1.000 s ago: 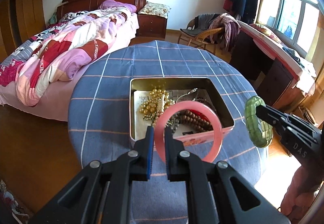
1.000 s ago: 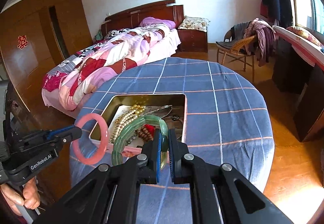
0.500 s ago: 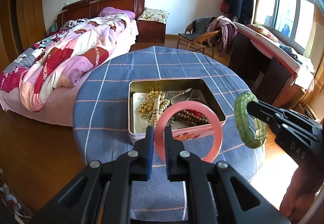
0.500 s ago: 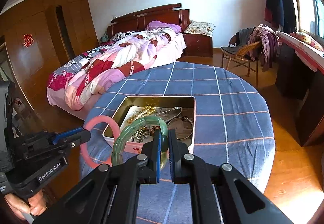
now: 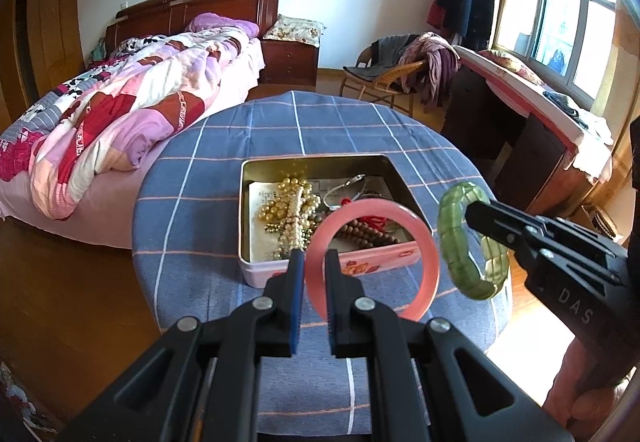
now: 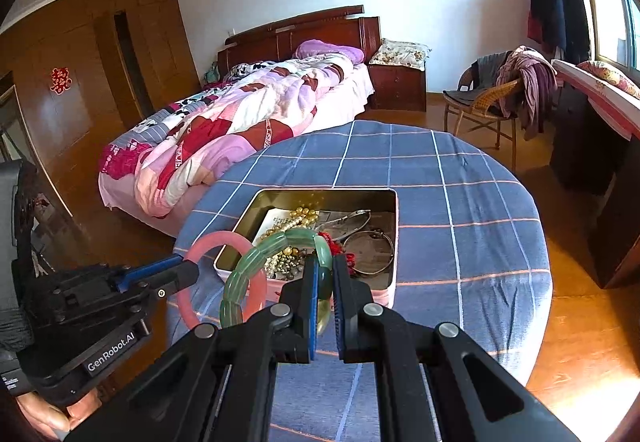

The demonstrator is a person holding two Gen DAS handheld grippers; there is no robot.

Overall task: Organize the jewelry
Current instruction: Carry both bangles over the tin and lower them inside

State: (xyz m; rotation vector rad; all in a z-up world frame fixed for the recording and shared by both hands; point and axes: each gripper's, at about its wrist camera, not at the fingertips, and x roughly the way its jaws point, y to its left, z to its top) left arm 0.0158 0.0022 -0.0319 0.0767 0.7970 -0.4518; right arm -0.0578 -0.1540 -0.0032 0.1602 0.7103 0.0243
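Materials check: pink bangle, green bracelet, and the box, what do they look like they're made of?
Pink bangle: one smooth, glossy, slightly translucent ring, likely glass, resin or dyed stone.
Green bracelet: separate translucent segments, mottled green, jade-like; could be glass or plastic.
Box: looks like a thin metal tin, with a shiny gold-toned inside and a pink printed outside.

You can read "GenRobot.AI" on your left gripper (image 6: 191, 274) body, "DAS" on your right gripper (image 5: 474, 212) housing, and a red paper character (image 6: 61, 80) on the wardrobe door (image 6: 68, 98).
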